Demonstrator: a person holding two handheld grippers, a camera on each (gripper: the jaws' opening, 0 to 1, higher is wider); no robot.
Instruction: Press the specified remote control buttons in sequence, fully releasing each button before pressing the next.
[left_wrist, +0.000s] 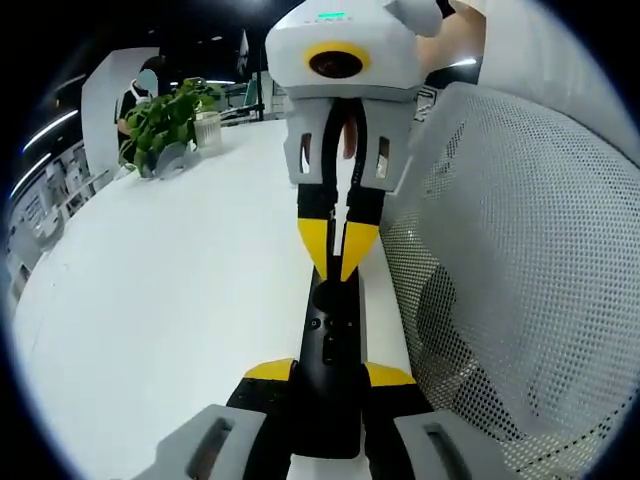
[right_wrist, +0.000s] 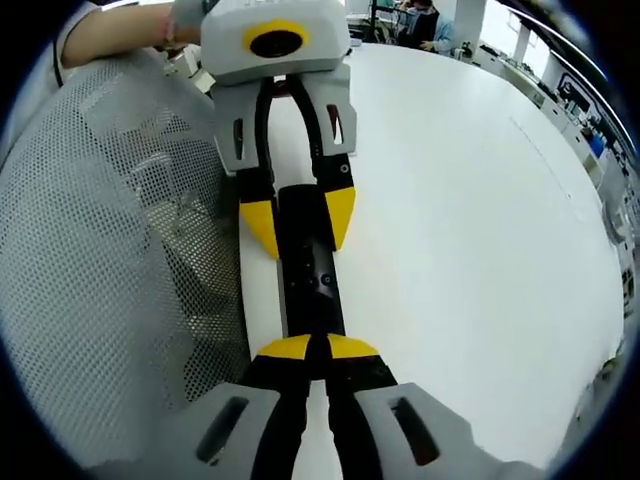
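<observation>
Yellow-tipped left gripper (left_wrist: 328, 375) clamps the black remote (left_wrist: 331, 340) at lower centre; the right gripper (right_wrist: 318, 348), jaws together, presses a button. Next, I judge, lift fully clear before another press. White table (left_wrist: 170, 290) is open leftward; mesh chair (left_wrist: 510, 260) crowds the right.

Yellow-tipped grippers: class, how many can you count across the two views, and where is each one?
2. The left gripper clamps one end of the black remote control. The right gripper, tips closed, presses down on the remote's other end above the white table.
</observation>
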